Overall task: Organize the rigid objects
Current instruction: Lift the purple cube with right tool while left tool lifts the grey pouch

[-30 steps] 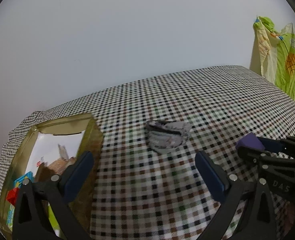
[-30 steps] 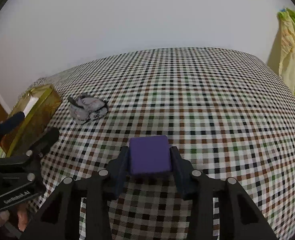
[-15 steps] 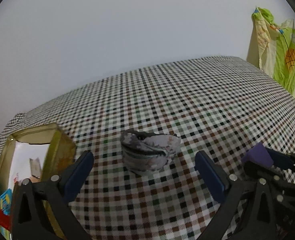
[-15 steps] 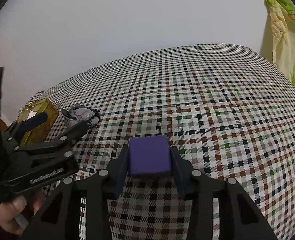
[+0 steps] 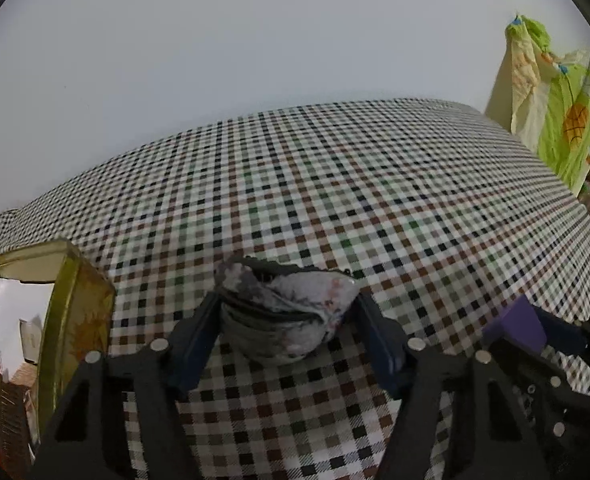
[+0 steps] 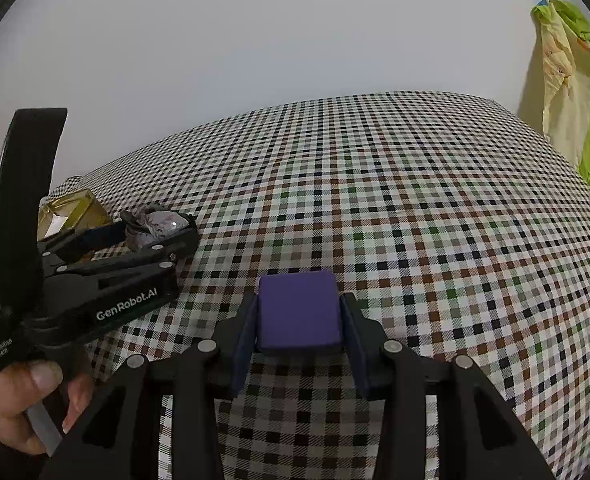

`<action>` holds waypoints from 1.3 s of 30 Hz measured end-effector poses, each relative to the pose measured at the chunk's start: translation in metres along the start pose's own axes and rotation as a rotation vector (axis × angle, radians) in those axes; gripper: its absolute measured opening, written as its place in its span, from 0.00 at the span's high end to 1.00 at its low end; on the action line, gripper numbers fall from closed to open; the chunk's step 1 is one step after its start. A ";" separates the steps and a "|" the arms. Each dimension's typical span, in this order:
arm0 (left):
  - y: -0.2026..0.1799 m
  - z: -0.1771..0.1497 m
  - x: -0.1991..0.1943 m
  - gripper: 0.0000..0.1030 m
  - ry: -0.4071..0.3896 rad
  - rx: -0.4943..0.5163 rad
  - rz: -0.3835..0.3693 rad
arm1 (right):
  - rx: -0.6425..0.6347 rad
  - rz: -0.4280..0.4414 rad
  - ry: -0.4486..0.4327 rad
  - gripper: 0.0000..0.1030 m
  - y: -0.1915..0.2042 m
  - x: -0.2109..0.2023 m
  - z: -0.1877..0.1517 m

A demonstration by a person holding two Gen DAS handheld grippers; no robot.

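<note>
- The grey pouch [image 5: 283, 316] sits on the checked tablecloth [image 5: 375, 208], right between the blue pads of the left gripper [image 5: 285, 334].
- Those jaws are closing, pads at both of its sides; real pressure is hard to judge.
- Just left stands the gold tin [image 5: 75, 320], open.
- The purple block [image 6: 299, 312] is clamped firmly in the right gripper [image 6: 299, 334], above the cloth.
- A hand [image 6: 19, 404] holds the left tool's handle.
- A green-yellow cloth [image 5: 555, 96] hangs far right.
</note>
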State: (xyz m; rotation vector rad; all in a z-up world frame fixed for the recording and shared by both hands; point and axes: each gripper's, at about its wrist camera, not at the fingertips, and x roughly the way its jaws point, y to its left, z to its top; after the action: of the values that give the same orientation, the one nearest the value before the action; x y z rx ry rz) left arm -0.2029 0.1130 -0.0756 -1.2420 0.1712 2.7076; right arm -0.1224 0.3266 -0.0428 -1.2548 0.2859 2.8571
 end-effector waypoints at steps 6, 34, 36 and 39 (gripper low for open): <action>0.004 -0.011 -0.018 0.36 -0.046 -0.004 0.022 | 0.006 -0.007 -0.034 0.58 -0.002 -0.006 0.000; 0.030 -0.060 -0.104 0.36 -0.360 -0.110 0.152 | -0.036 -0.023 -0.242 0.58 0.027 -0.036 -0.003; 0.028 -0.063 -0.108 0.36 -0.375 -0.101 0.160 | -0.043 -0.027 -0.265 0.58 0.030 -0.040 -0.004; 0.029 -0.066 -0.113 0.36 -0.393 -0.091 0.164 | -0.051 -0.026 -0.292 0.58 0.034 -0.046 -0.008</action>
State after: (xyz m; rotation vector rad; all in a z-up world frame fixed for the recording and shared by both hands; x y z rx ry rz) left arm -0.0868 0.0625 -0.0316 -0.7179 0.1054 3.0656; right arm -0.0886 0.2945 -0.0087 -0.8223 0.1911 2.9870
